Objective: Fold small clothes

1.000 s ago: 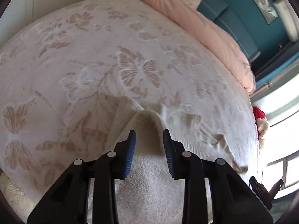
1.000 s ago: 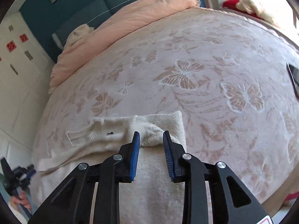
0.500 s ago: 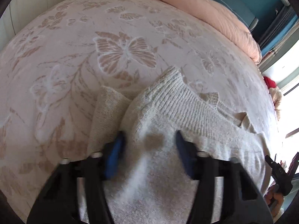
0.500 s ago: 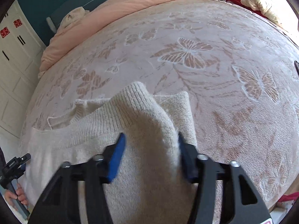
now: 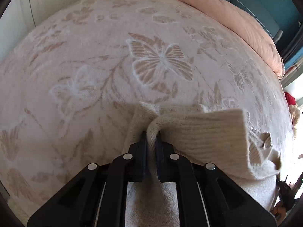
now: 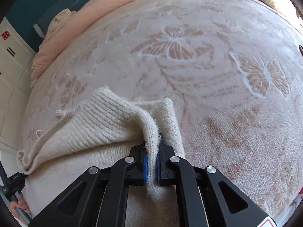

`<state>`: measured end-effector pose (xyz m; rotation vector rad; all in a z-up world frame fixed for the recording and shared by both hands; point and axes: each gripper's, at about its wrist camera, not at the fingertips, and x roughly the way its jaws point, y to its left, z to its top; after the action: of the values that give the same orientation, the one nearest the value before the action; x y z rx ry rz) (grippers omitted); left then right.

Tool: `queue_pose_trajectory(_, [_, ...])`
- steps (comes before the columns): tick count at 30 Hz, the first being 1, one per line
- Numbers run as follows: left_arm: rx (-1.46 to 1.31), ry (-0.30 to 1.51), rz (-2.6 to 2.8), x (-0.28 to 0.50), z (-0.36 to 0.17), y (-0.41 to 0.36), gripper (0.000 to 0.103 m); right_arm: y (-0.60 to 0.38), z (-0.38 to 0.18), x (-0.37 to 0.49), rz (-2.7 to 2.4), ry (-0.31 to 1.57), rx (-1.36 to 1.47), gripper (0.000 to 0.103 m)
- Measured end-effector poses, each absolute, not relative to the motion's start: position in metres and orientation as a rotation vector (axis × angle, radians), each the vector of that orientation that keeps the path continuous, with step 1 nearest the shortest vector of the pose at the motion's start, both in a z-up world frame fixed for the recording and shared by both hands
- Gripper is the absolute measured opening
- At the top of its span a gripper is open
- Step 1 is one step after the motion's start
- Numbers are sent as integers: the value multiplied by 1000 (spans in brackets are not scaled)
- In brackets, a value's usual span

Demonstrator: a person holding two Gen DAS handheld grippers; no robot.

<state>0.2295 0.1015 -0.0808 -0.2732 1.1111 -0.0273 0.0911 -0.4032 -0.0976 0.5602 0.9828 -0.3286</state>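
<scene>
Knitwear is what I have in both grips: the cream sweater point(image 5: 204, 132) lies on the butterfly-patterned bedspread point(image 5: 94, 66), and its ribbed edge is lifted off the bed between my two hands; the left gripper point(image 5: 151, 138) has just been closing and now pinches a bunched fold of that knit, and the right gripper point(image 6: 151, 155) has done the same on the opposite corner, a tuft of wool hanging below its blue pads point(image 6: 145, 165). I judge the fold is just beginning; to do it well I want to keep both pinches firm, raise the two corners evenly so the edge between them stays taut, then carry it over the body of the garment in one line; if one hand runs ahead, the soft knit will skew or sag in the middle.
</scene>
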Motion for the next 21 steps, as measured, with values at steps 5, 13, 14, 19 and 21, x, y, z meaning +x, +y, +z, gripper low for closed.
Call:
queue_pose_trajectory(5, [-252,1048,-41,209,-36,96,15,-373,-39,77,-364,881,441,18])
queue_pose_trajectory(13, [-161,1026,-209,187,-27,3,46,-219,-62,125,105,1014,339,7])
queue_pose_trajectory(14, [-124,1051,-200,192,-39,-5,46,-208,-72,137,123,1045,315,7])
queue_pose_trajectory(19, [-154,1091,-51,206,-68,50,46,-284,-85,144,-70,1014,465,0])
queue_pose_trajectory(21, [-211,1089,-18,202,-72,93,44,-339,-84,119,-240,998,500,0])
